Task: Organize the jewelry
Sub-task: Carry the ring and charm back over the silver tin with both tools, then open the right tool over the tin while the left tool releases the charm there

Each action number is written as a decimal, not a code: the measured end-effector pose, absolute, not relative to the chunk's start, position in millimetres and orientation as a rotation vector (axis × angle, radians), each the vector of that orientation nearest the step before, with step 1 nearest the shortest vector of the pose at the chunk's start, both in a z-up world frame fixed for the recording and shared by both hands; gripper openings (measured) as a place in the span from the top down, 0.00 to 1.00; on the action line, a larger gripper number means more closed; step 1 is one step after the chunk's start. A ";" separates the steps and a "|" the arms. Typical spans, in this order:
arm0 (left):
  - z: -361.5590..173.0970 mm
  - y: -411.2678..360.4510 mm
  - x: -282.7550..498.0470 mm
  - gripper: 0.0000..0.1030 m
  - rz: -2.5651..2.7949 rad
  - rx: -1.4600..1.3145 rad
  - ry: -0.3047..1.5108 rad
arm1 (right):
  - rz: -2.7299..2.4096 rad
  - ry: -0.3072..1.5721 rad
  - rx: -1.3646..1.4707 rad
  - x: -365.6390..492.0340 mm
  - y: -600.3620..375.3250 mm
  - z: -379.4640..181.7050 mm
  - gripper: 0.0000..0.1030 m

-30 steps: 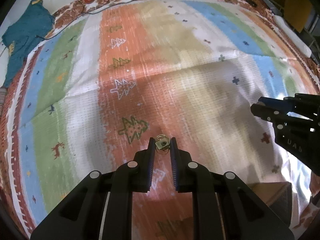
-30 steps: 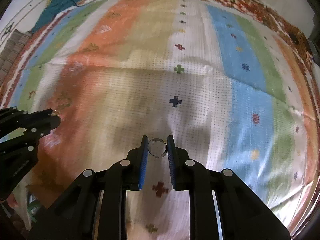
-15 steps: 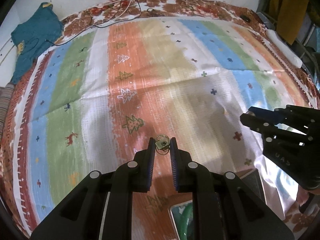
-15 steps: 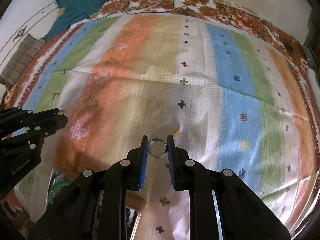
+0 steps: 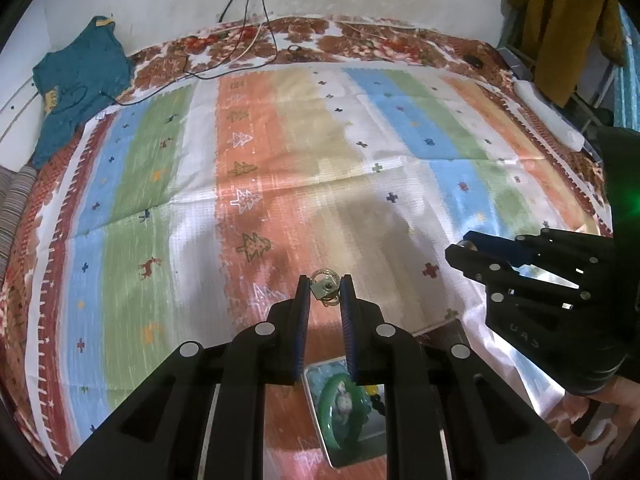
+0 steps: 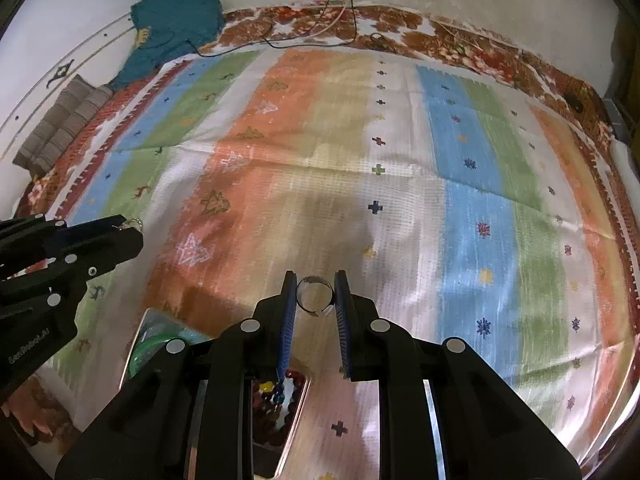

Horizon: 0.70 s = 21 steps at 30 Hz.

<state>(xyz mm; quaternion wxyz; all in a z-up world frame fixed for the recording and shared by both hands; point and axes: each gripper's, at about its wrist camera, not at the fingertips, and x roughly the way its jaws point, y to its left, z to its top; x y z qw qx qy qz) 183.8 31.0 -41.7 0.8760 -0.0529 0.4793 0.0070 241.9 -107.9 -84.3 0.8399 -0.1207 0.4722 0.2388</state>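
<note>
Nearest to me, low in both wrist views, lay the tray (image 5: 320,408), a shiny open container on the striped blanket (image 5: 280,184). In the left view it sat straight beneath and just behind my left gripper (image 5: 325,292), with a green bangle (image 5: 340,412) in it; in the right view the same tray (image 6: 138,344) spread under and to the left of my right gripper (image 6: 315,294), with a string of dark and coloured beads (image 6: 276,396) showing between the finger bodies. I judged that as the relation everything turned on: the tray was down and back from both sets of tips, not ahead of them, so each piece would have to come toward me and lower before letting go.

At the tips themselves, my left gripper was clamped on a small ring with a square greenish setting (image 5: 325,289), pinched from both sides, its band standing roughly upright. My right gripper was closed on a plain silver ring (image 6: 315,296), held by its outer edge, the hoop facing the camera so I looked through it; it seemed to have a split at the bottom, though the glare made that hard to be sure of.

Both grippers hung above the blanket, touching nothing. The left one seemed the nearer to the bangle's compartment, the right one to the beads.

Farther off, the blanket ran bare to a teal garment (image 5: 76,92) and some cables (image 5: 248,52) by the wall.
</note>
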 end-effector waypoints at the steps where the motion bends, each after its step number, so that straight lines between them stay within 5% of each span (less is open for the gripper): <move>1: -41.0 30.3 181.3 0.86 0.014 -0.110 0.998 | 0.506 0.994 -0.253 238.6 -108.9 -82.8 0.81; 21: -35.7 14.5 130.5 0.86 -0.011 -0.106 0.990 | 0.538 0.993 -0.256 189.1 -119.7 -81.9 0.81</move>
